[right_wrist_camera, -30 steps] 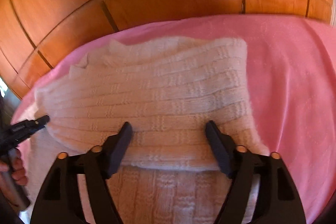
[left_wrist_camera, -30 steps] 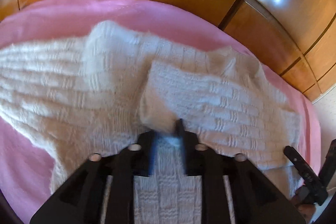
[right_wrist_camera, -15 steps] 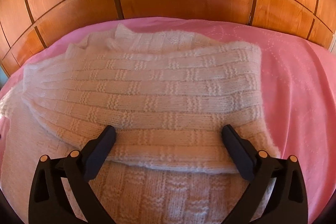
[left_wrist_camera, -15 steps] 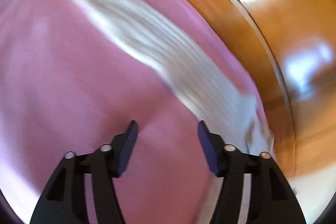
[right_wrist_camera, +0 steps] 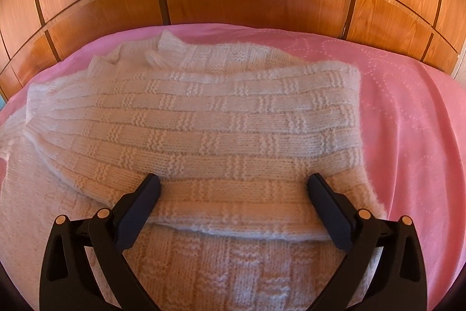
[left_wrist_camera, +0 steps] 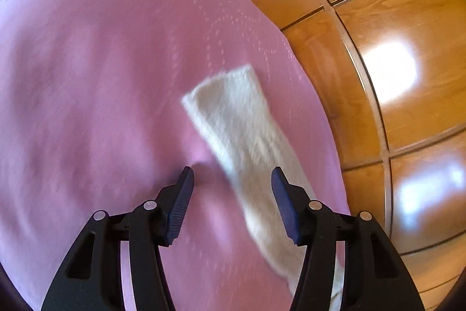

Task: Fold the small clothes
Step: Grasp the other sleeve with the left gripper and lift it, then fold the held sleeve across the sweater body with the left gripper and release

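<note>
Where it pinched the sweater [right_wrist_camera: 192, 118], left gripper [left_wrist_camera: 231, 179] now gapes.

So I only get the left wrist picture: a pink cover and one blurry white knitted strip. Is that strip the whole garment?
Observer: No. The right wrist view shows a whole white knitted sweater spread on the pink bedspread.
Operator: Is it folded at all?
Observer: Partly. One folded layer lies across the sweater's body.
Operator: And the other tongs, are they gripping it?
Observer: No. The right tongs stand wide open above the folded layer's near edge, pinching nothing.
Operator: Which way does it point?
Observer: Its collar lies at the far side, toward the wooden panels.
</note>
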`<control>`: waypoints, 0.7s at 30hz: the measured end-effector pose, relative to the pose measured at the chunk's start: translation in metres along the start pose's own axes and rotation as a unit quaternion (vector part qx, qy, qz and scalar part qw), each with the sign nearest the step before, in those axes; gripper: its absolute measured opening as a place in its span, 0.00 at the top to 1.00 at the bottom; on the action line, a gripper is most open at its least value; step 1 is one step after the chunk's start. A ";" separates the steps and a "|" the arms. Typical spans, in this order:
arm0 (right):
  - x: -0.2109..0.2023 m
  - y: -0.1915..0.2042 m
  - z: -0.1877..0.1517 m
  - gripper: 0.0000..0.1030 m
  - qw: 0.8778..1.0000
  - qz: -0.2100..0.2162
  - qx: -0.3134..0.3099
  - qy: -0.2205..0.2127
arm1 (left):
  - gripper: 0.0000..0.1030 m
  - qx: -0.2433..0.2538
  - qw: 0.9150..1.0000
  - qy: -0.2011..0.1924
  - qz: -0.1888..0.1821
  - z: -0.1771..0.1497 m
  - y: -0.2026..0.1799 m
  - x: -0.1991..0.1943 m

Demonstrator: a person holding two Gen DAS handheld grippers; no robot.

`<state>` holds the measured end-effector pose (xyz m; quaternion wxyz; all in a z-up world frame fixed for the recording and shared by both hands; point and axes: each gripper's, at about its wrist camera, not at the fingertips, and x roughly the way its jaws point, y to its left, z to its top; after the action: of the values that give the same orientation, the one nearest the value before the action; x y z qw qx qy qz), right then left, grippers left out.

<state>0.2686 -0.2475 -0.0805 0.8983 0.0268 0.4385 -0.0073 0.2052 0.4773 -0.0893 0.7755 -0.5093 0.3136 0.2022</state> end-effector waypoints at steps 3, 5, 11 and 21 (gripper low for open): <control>-0.002 0.003 -0.002 0.02 1.000 -0.002 0.000 -0.001 | 0.72 0.011 1.000 -0.002 0.021 0.004 -0.013 0.017; -0.002 0.003 -0.002 0.02 1.000 -0.003 0.000 -0.001 | 0.94 0.018 0.999 0.005 0.029 0.008 -0.018 0.027; -0.002 0.003 -0.002 0.02 1.000 -0.003 0.000 -0.002 | 0.95 0.113 0.991 0.007 -0.067 -0.027 -0.088 -0.003; -0.005 -0.001 -0.003 0.02 1.000 0.003 0.006 -0.006 | 0.95 0.301 0.933 0.086 -0.180 -0.203 -0.209 -0.031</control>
<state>0.2632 -0.2488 -0.0781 0.9006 0.0338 0.4333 -0.0074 0.2584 0.2082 0.0128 0.8859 -0.3157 0.3280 -0.0895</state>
